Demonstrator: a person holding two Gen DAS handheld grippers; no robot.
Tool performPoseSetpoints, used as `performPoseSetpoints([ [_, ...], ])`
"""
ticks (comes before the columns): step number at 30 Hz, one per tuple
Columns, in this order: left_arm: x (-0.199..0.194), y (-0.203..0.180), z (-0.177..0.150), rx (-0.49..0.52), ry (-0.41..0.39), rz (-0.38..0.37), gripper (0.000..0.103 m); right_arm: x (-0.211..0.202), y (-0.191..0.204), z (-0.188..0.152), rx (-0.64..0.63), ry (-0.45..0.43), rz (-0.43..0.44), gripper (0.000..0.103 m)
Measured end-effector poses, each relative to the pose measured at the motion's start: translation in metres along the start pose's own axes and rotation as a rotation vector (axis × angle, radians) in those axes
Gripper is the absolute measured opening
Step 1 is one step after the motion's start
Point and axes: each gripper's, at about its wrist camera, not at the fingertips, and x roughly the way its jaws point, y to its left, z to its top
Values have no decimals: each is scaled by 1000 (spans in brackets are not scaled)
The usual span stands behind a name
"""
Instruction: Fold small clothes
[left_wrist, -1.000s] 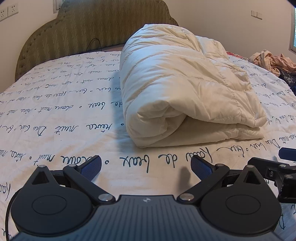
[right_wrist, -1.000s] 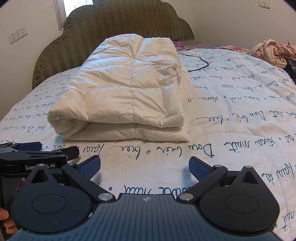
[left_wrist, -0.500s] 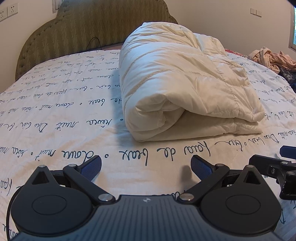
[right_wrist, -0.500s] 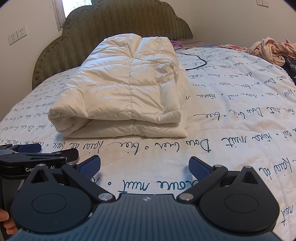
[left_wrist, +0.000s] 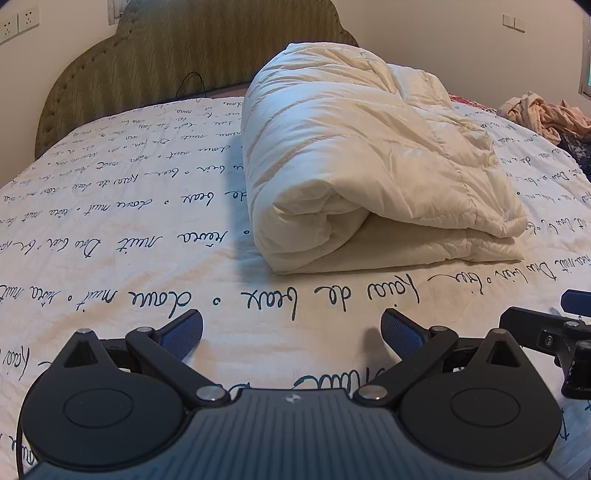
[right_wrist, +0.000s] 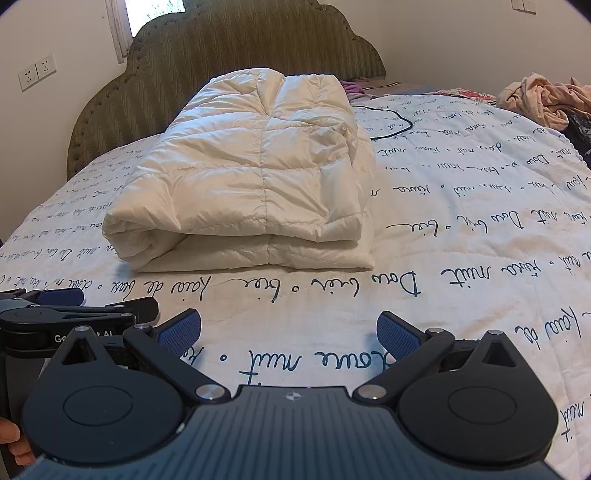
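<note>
Left gripper (left_wrist: 291, 330) and right gripper (right_wrist: 288, 332) side by side low over the bed (left_wrist: 110, 229), jaws of each wide apart and empty. Folded cream quilted jacket (right_wrist: 255, 177) mid-bed, just beyond both, apart from them. Far right, a heap of pinkish clothes (right_wrist: 539, 98) near the bed's edge.

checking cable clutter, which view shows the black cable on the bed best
The right wrist view: the cable loops in the open on the sheet, right of the duvet. The left wrist view shows only an arc by the headboard.
</note>
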Motion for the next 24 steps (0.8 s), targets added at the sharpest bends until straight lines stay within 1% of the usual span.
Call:
performPoseSetpoints([
  [10,-2,-2,-1,7,-10,25,103,-1,0,-1,0,1,0,103],
  [19,-1,-1,-1,-8,7,42,103,-2,0,-4,0,1,3,103],
  [24,-1,-3,-1,7,7,52,103,-2,0,-4,0,2,6,103],
])
